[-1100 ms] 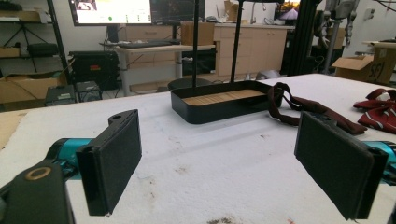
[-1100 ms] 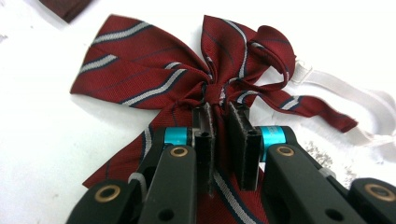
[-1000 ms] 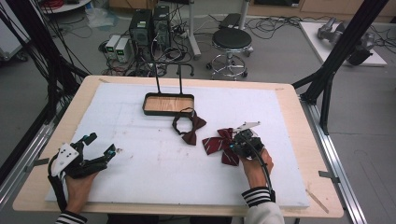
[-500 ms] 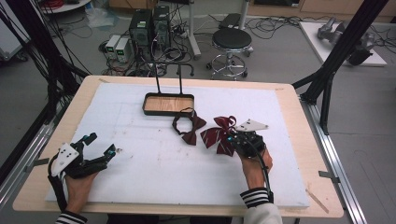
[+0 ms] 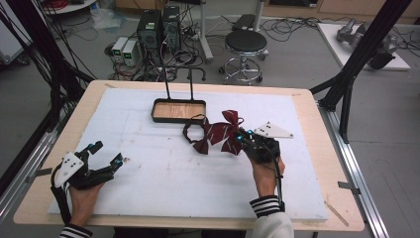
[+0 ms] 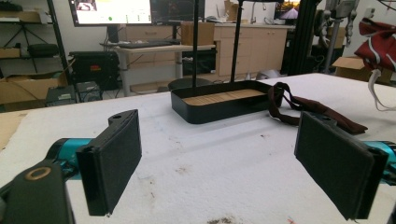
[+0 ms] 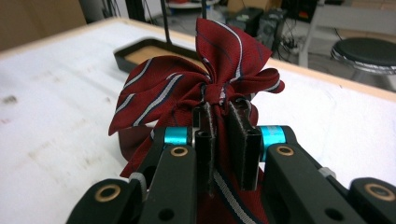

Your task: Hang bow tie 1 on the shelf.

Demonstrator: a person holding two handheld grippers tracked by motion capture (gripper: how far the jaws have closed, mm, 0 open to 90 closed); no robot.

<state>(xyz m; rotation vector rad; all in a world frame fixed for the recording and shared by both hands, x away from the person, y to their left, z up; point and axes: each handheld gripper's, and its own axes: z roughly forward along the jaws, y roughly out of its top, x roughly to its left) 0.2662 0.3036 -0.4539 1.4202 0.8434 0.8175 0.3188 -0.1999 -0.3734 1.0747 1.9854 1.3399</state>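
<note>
Dark red striped bow tie (image 5: 221,134), centre of frame, lifted at its knot, strap trailing beside black tray (image 5: 179,110).

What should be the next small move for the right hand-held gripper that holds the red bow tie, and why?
Probably carry the bow tie a little further toward the black tray and keep the grip. The right hand-held gripper is shut on the bow's knot, the bow is lifted, and its dark strap trails on the white mat just before the tray. The left hand-held gripper is open, far away.

Item count: one red striped bow tie (image 5: 223,133), one black tray (image 5: 179,110), two claws, one stool (image 5: 246,42).
</note>
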